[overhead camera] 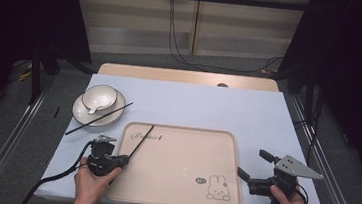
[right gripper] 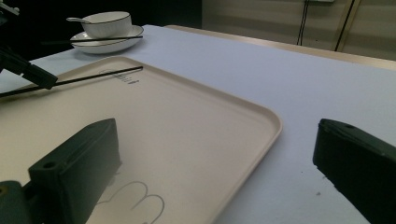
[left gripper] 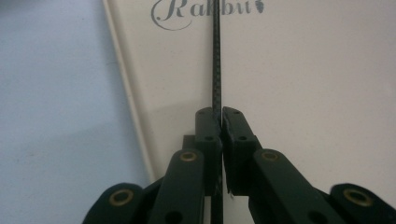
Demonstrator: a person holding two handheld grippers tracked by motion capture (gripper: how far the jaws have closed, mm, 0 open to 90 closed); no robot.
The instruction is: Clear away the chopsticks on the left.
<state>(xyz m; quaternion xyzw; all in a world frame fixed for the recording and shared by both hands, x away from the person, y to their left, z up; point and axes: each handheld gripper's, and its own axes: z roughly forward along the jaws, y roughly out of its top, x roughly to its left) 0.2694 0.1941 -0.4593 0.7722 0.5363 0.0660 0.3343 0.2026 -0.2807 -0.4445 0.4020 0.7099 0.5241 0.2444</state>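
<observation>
- Pale blue table cover (overhead camera: 189, 103), dark curtains either side; work sits at the near edge.
- Left gripper (overhead camera: 122, 160): jaws pinched tight on one black chopstick (overhead camera: 141, 141), seen close in the left gripper view (left gripper: 216, 56). Chopstick angled over the near-left part of the beige rabbit-print tray (overhead camera: 181, 182), tip by the printed lettering; whether the tip touches the tray cannot be told.
- Right gripper (overhead camera: 252, 165): jaws wide, holding nothing, hovering at the tray's right rim.
- Tray otherwise bare.
- Farther off, second chopstick (overhead camera: 98, 119) lies across the plate (overhead camera: 81, 111) under the white bowl (overhead camera: 99, 97) with spoon (overhead camera: 94, 109).
- Judgement: first chopstick about to be laid on the tray; second chopstick, likely also the crockery, still to move.
</observation>
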